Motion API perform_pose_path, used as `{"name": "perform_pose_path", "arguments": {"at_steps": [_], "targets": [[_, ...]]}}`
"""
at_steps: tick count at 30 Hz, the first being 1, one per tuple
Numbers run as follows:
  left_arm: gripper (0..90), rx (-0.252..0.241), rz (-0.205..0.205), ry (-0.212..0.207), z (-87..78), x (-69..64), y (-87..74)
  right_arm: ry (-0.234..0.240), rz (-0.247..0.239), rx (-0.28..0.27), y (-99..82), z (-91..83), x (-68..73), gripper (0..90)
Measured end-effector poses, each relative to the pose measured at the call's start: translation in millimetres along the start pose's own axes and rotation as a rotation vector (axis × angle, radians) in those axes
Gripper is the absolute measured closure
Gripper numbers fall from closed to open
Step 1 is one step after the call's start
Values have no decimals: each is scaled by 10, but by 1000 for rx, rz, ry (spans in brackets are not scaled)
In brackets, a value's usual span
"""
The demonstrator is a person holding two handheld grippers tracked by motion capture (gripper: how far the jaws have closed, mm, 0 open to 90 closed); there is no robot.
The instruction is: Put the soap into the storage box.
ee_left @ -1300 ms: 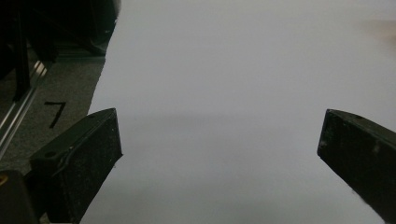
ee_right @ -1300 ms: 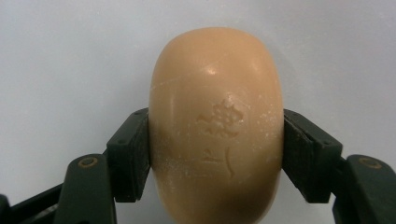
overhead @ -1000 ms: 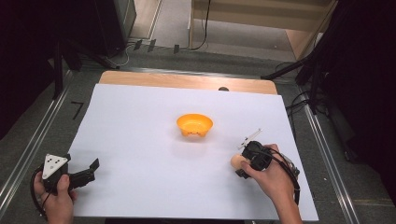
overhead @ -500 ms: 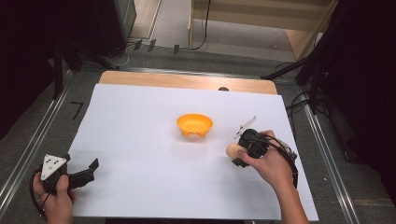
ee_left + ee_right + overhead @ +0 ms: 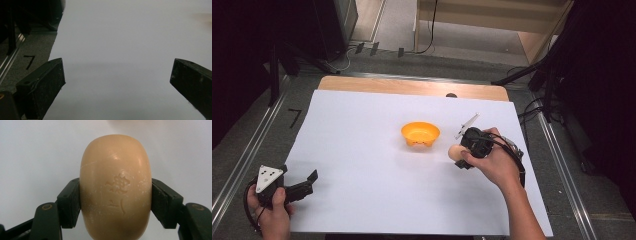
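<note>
Our right claw (image 5: 458,154) grips the tan soap (image 5: 116,187) near the orange bowl (image 5: 420,134); our left claw (image 5: 307,182) gapes empty.

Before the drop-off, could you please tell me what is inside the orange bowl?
The orange bowl looks empty: only its bare orange inside shows. The floor just behind its near rim is hidden from the high view.

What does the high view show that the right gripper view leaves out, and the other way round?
High view alone: the orange bowl, the left tool lying open near the sheet's corner, both of the person's hands, and the floor around the table.
Right gripper view alone: a flower-like stamp pressed into the tan oval bar, and the black pads squeezing its two sides.
Both: the bar, the right tool holding it, and the white sheet beneath.
</note>
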State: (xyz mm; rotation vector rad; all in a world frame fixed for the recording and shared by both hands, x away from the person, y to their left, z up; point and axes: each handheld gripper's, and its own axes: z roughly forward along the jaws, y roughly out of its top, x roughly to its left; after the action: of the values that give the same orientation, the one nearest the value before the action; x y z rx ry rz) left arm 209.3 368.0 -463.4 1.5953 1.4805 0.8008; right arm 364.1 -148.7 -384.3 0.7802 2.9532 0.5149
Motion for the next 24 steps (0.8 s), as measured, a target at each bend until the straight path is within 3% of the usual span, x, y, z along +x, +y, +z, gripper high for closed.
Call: {"name": "perform_pose_path", "arguments": {"at_steps": [24], "targets": [[1,-1,0,-1,-1,1,0,4,-105,-10,555,-80,-92,332]]}}
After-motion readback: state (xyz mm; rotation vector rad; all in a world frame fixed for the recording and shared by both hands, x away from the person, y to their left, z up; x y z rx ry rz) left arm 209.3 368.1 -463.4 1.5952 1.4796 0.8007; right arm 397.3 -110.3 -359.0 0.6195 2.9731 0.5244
